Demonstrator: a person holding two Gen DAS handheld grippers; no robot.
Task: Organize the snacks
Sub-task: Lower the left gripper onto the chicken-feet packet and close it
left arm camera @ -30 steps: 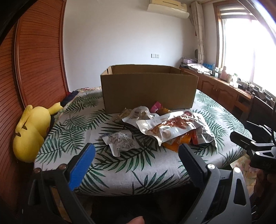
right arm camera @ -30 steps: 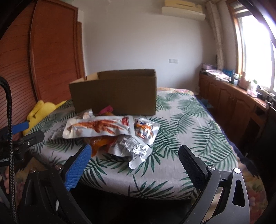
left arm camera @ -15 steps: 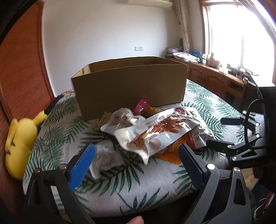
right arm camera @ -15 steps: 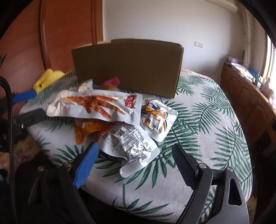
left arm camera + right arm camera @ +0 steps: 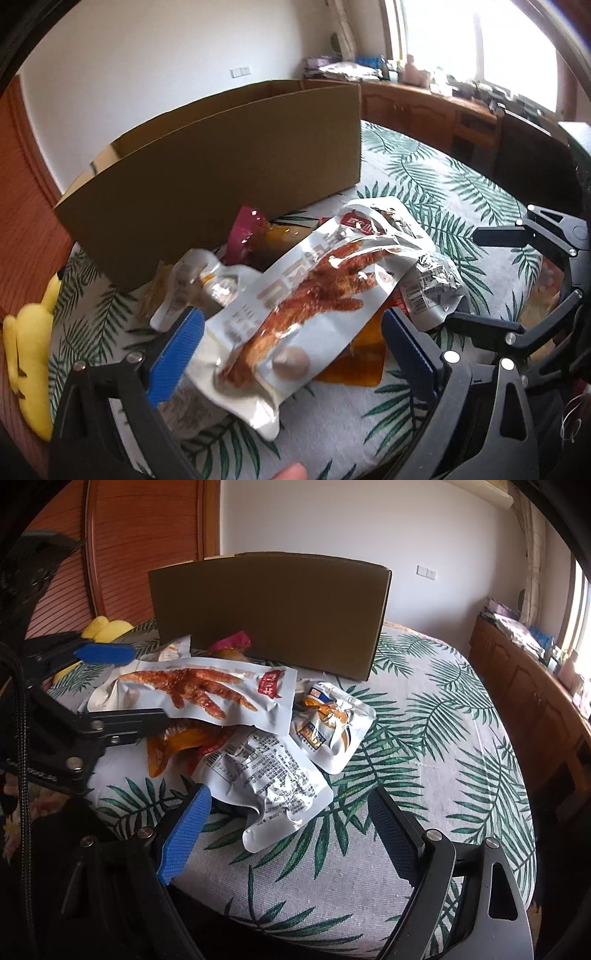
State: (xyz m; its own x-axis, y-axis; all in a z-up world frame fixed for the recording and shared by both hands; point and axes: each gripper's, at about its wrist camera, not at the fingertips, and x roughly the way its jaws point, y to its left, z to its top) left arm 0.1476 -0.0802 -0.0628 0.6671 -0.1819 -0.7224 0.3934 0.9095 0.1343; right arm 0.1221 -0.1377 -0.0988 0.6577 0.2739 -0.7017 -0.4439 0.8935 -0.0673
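Grippers have closed in since a second ago: left gripper point(image 5: 291, 341), jaws open, straddles the chicken-feet packet point(image 5: 306, 295); right gripper point(image 5: 290, 827), open, nears the silver packet point(image 5: 266, 771), likely first pickups.

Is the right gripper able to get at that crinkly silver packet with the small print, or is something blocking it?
Probably yes. The right gripper has its jaws open with the silver packet lying just ahead on top of the pile, its near end uncovered. Only the chicken-feet packet overlaps its far edge.
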